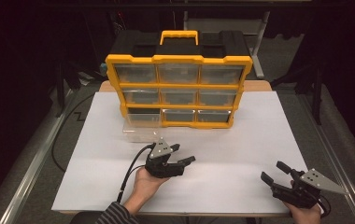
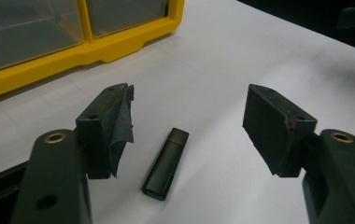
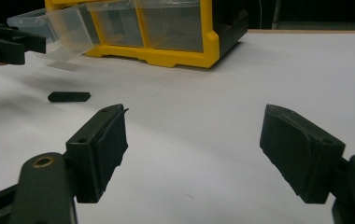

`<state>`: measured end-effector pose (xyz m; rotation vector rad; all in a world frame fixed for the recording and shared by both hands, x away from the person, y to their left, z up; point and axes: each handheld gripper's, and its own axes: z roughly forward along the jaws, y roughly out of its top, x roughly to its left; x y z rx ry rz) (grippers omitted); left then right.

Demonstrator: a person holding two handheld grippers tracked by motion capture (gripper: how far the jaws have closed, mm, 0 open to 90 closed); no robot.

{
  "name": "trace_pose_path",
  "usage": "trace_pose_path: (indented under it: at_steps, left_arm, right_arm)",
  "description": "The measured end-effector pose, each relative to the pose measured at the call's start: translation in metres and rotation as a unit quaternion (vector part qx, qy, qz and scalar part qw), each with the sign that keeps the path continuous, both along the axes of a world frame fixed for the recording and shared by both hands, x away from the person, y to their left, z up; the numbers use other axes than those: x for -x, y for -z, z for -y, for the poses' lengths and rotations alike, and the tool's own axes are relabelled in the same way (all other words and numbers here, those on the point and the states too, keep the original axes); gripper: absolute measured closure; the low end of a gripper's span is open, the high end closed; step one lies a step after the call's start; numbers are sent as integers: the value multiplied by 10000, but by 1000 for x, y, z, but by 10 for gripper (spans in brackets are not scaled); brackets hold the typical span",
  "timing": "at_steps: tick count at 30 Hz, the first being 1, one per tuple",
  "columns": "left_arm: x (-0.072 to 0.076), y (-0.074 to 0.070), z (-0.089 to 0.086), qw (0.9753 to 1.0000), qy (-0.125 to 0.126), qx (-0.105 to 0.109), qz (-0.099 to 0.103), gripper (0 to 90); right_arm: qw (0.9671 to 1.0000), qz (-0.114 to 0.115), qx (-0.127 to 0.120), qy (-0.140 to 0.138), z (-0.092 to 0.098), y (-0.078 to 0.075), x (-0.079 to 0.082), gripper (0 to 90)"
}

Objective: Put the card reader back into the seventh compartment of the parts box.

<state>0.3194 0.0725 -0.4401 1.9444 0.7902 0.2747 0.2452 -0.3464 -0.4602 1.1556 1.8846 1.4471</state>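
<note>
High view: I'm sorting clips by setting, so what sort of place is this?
Probably a lab or workshop recording bench: a white-covered table ringed by dark metal framing, a yellow parts organizer with clear drawers, and a hand-held left gripper and right gripper.

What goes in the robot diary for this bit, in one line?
left gripper: open over black USB stick | right gripper: open, holding nothing | organizer: bottom-left drawer pulled out
</note>
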Motion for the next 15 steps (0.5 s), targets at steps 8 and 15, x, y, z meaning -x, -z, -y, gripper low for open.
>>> trace_pose_path:
  at_steps: [8, 15]
  left_arm:
    - [-6, -6, 3, 9994, -18, -210, -280, 323]
    - [-11, -13, 6, 9966, -2, -628, -526, 333]
  right_arm:
    - [10000, 11, -23, -15, 0, 0, 0, 237]
    - [10000, 7, -18, -13, 0, 0, 0, 237]
